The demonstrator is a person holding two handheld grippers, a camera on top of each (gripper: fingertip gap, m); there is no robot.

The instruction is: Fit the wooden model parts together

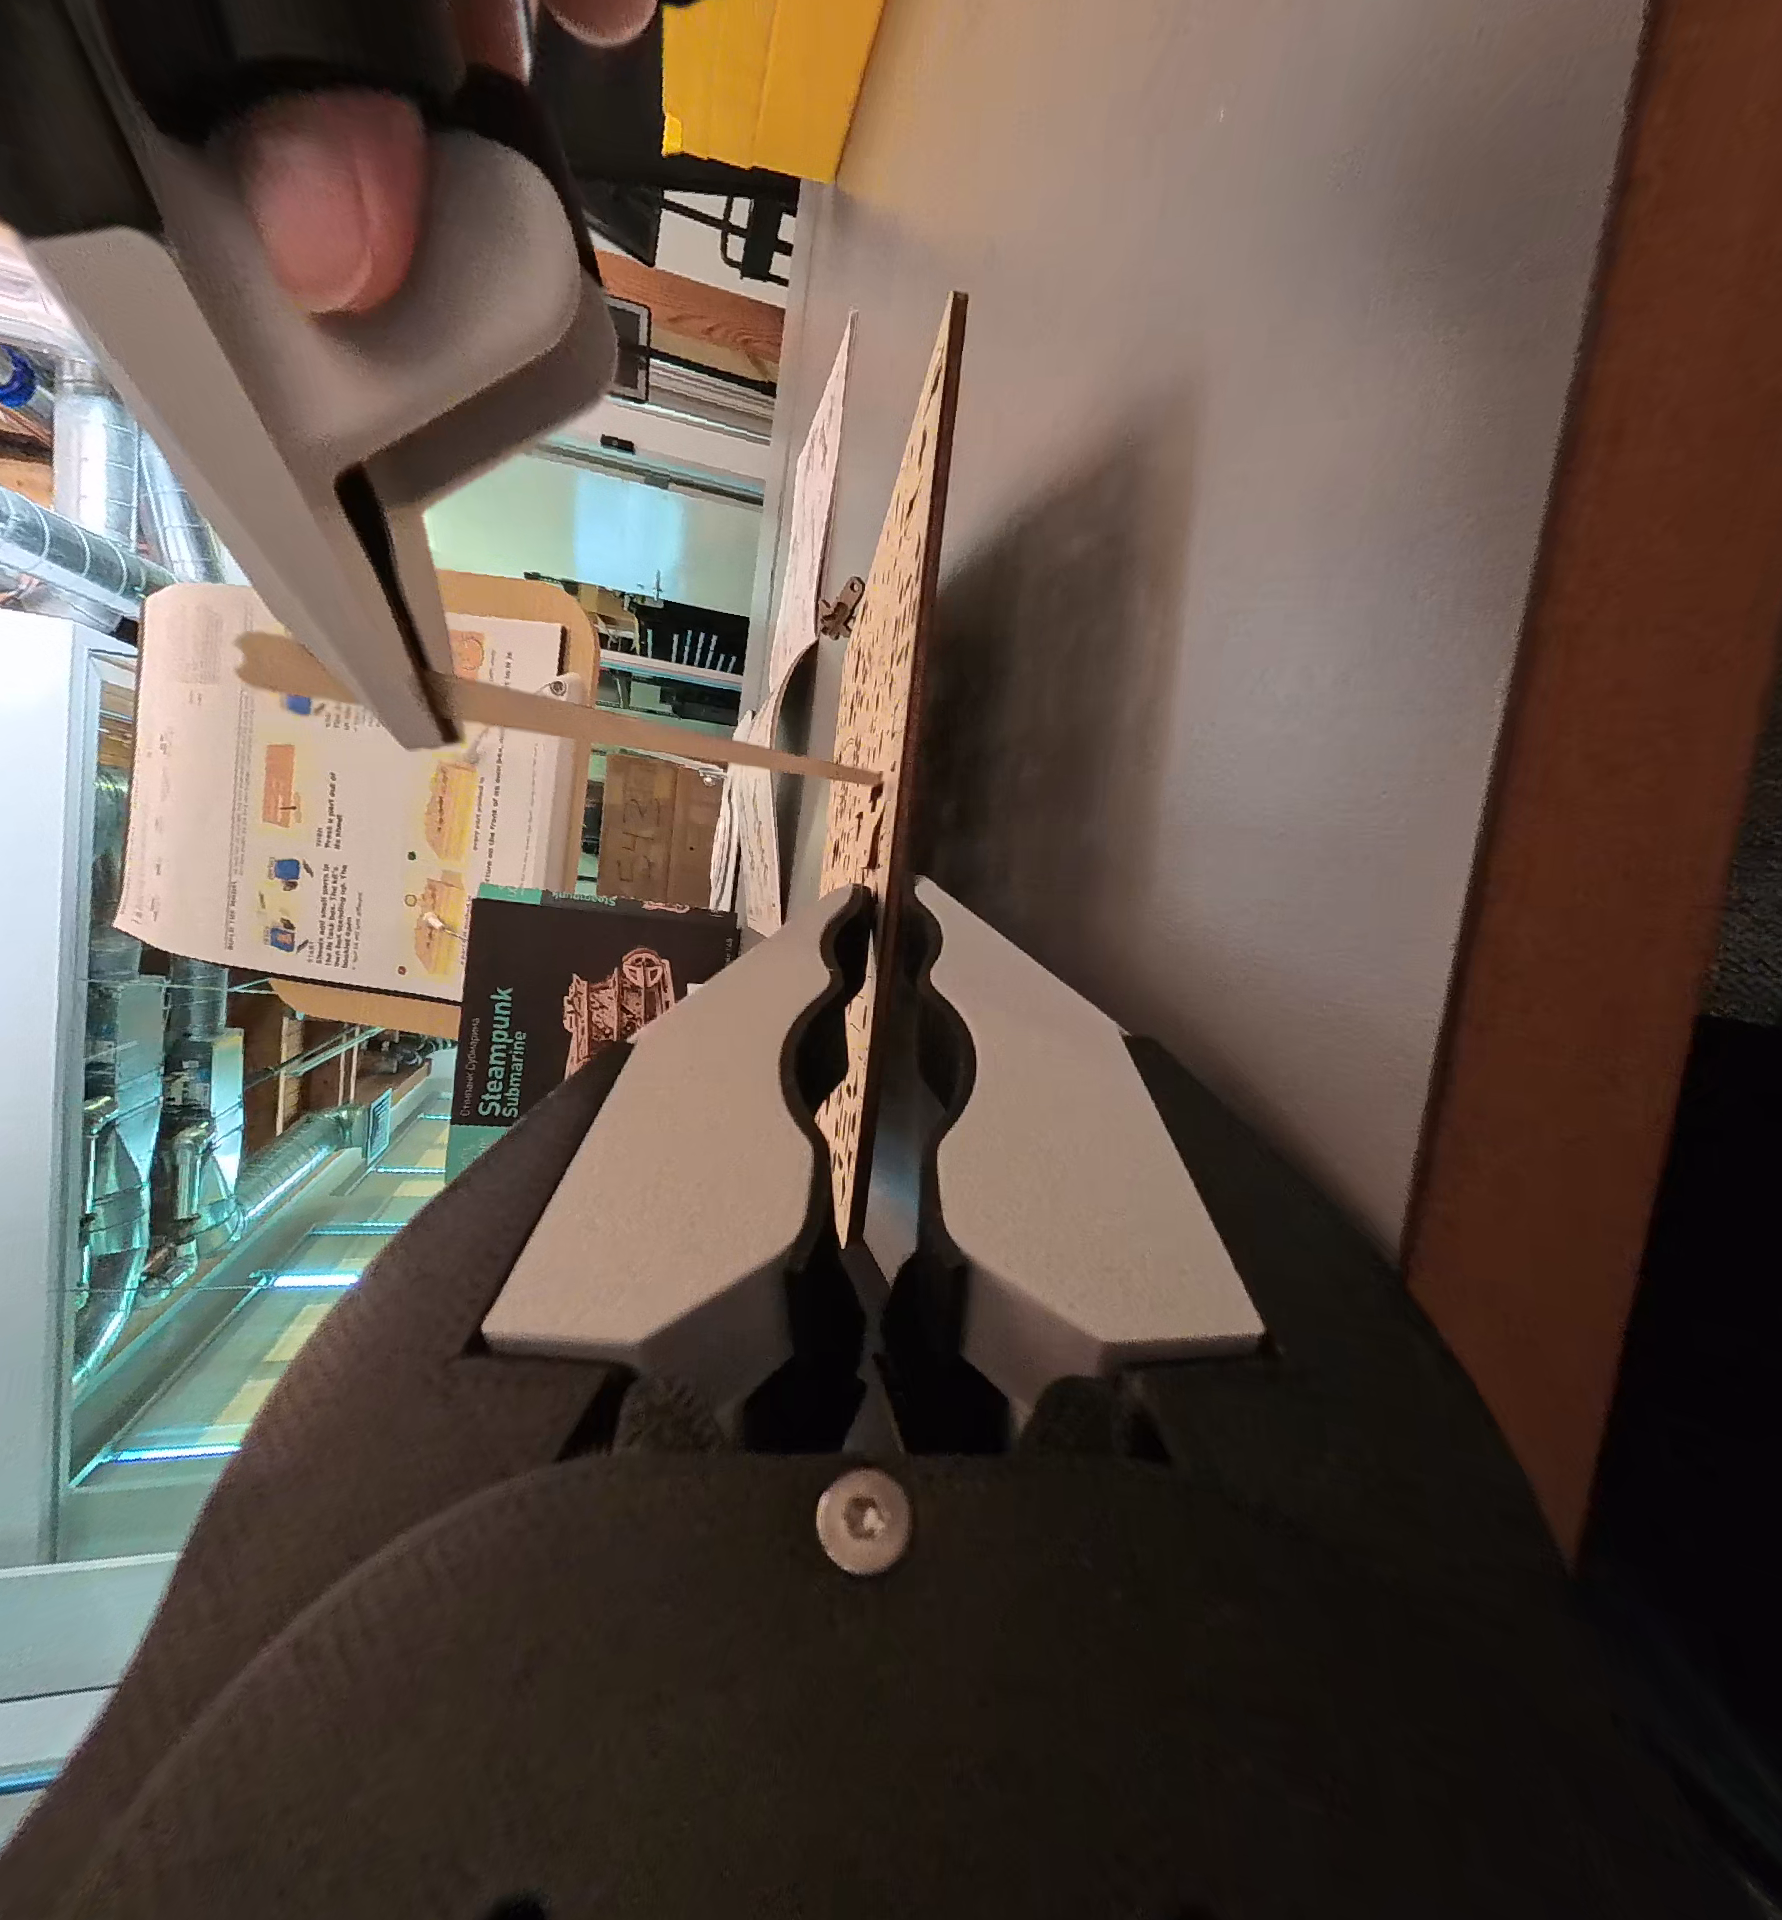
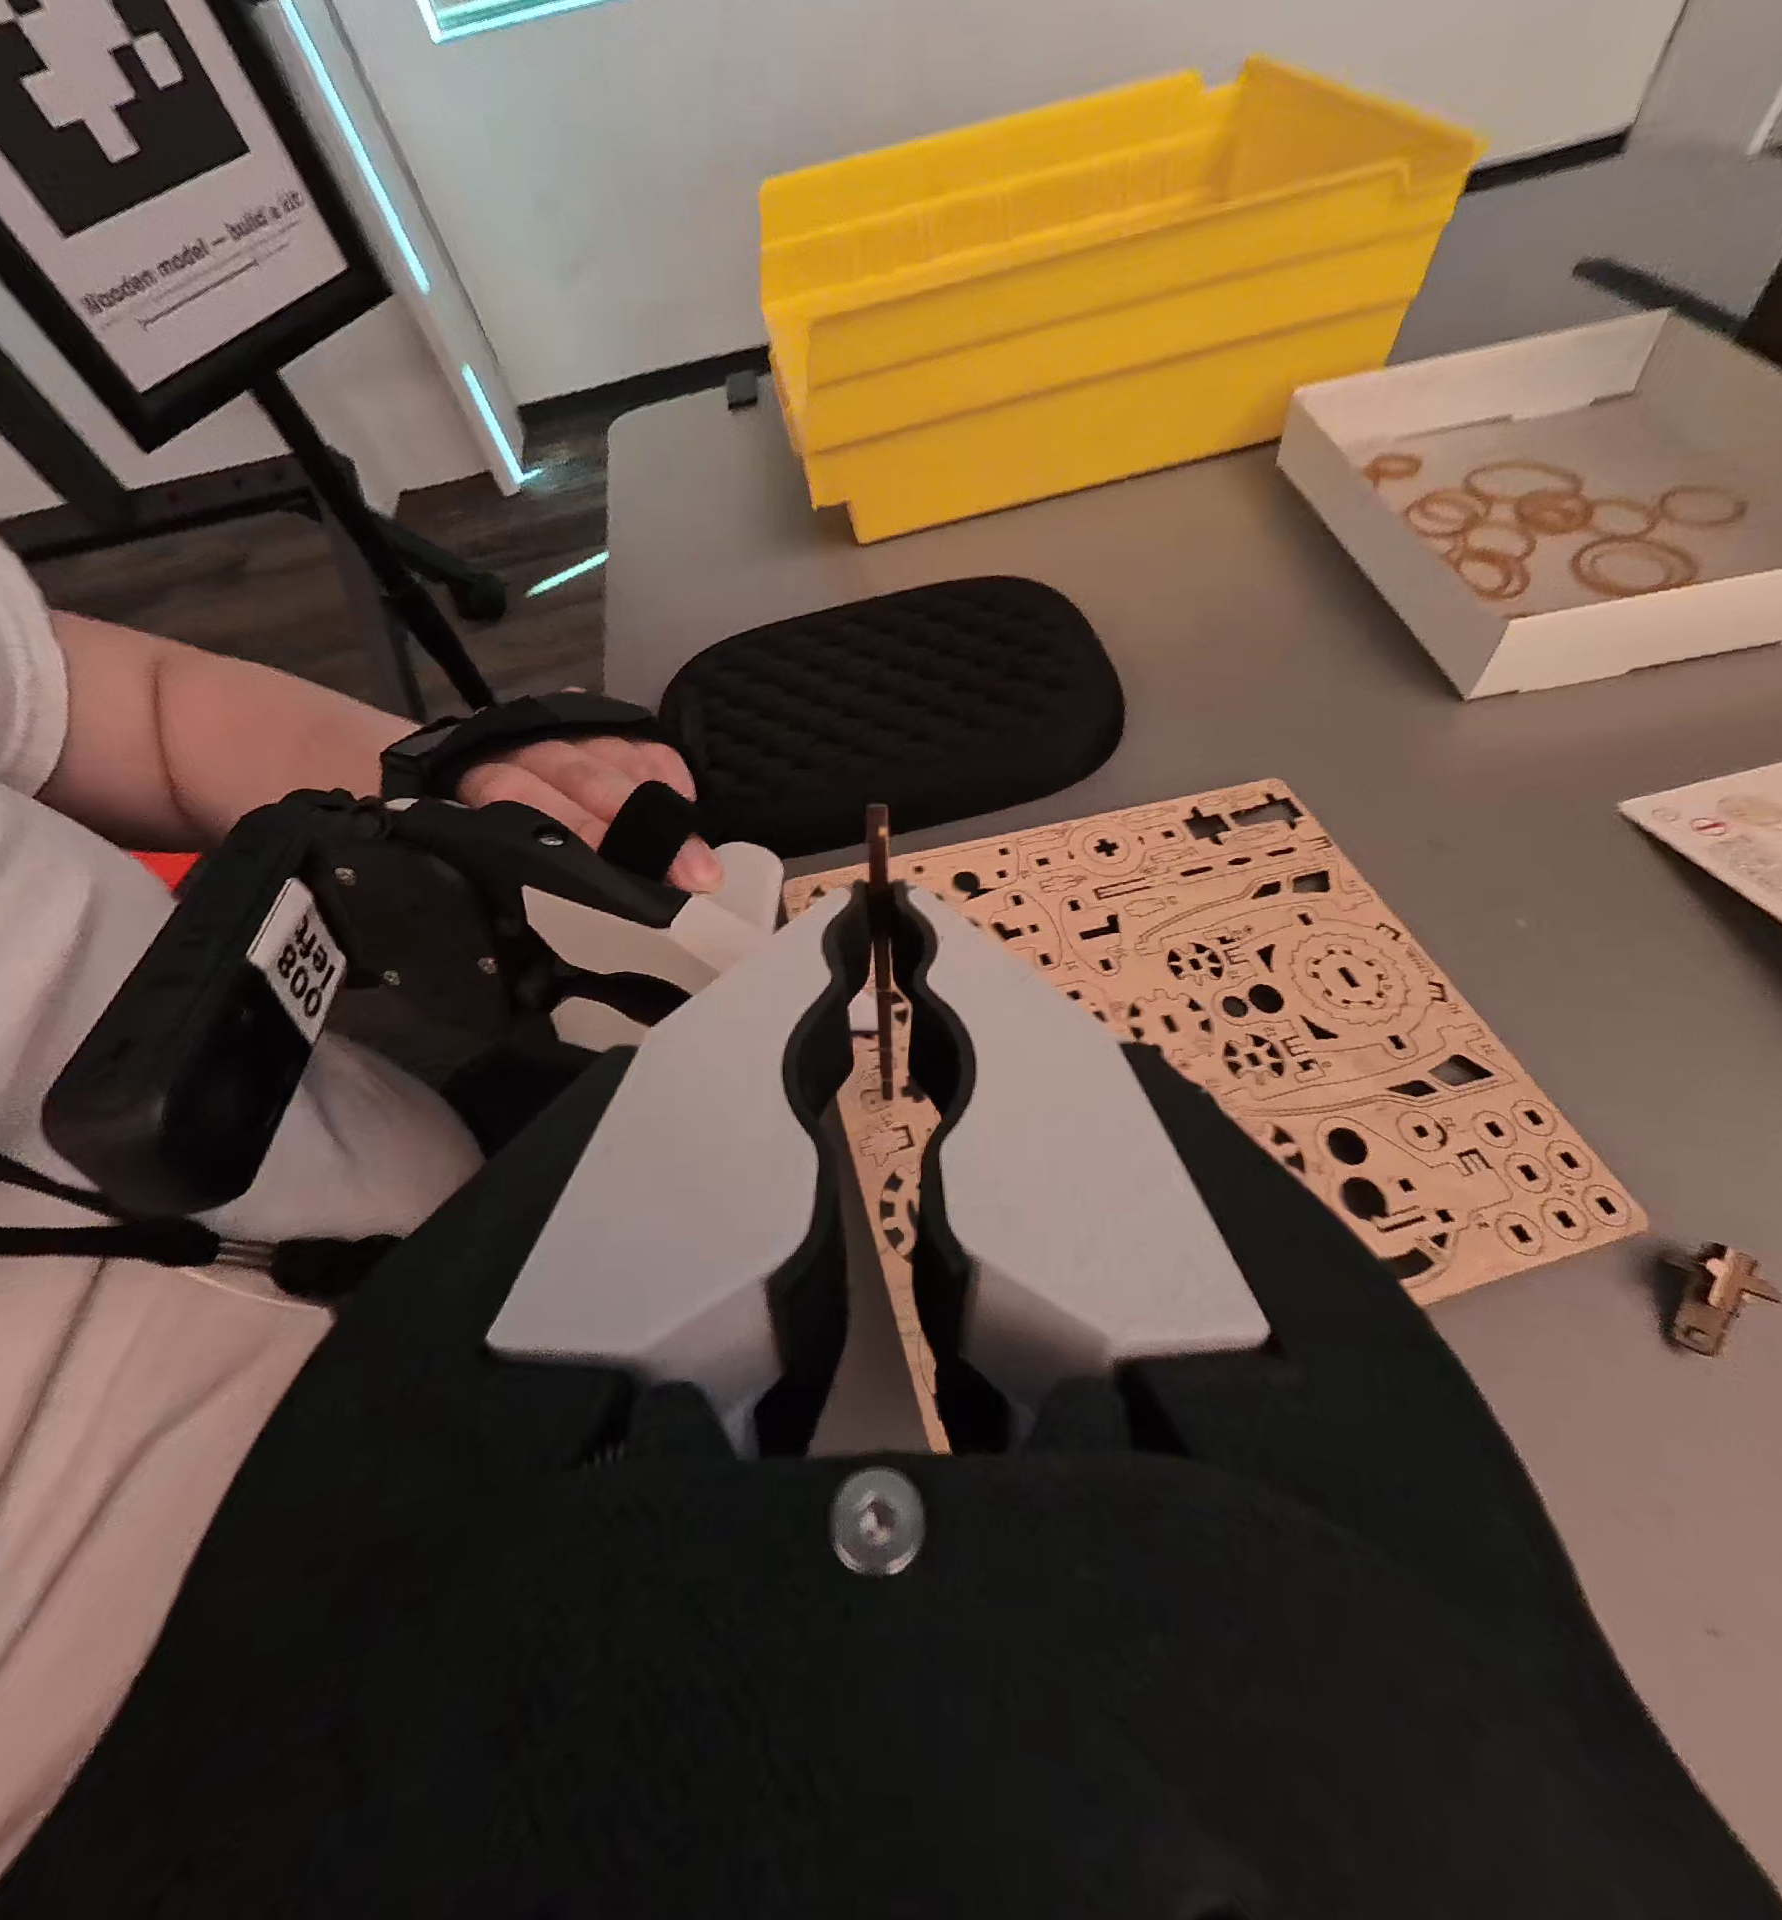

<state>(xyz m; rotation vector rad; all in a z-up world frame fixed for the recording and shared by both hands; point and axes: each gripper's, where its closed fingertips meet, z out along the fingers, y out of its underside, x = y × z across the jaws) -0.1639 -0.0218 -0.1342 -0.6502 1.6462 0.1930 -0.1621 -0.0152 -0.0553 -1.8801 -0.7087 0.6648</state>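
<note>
A laser-cut wooden sheet (image 2: 1282, 1039) with several punched-out holes lies on the grey table (image 2: 1282, 665). My left gripper (image 1: 892, 904) is shut on the sheet's near edge; the sheet shows edge-on in the left wrist view (image 1: 908, 644). My right gripper (image 2: 876, 899) is shut on a thin flat wooden strip (image 2: 876, 842) above the sheet. In the left wrist view the right gripper (image 1: 430, 717) holds the strip (image 1: 658, 732) with its tip touching the sheet's face. The left gripper also shows in the right wrist view (image 2: 741, 914). A small assembled wooden part (image 2: 1713, 1299) lies right of the sheet.
A yellow bin (image 2: 1095, 312) stands at the back. A white tray (image 2: 1552, 655) holds several wooden rings. A black padded rest (image 2: 887, 707) lies behind the sheet. An instruction sheet (image 2: 1760, 842) lies at the right. The dark kit box (image 1: 596, 987) stands beyond. Spacing between my two grippers at the tips: around 8 centimeters.
</note>
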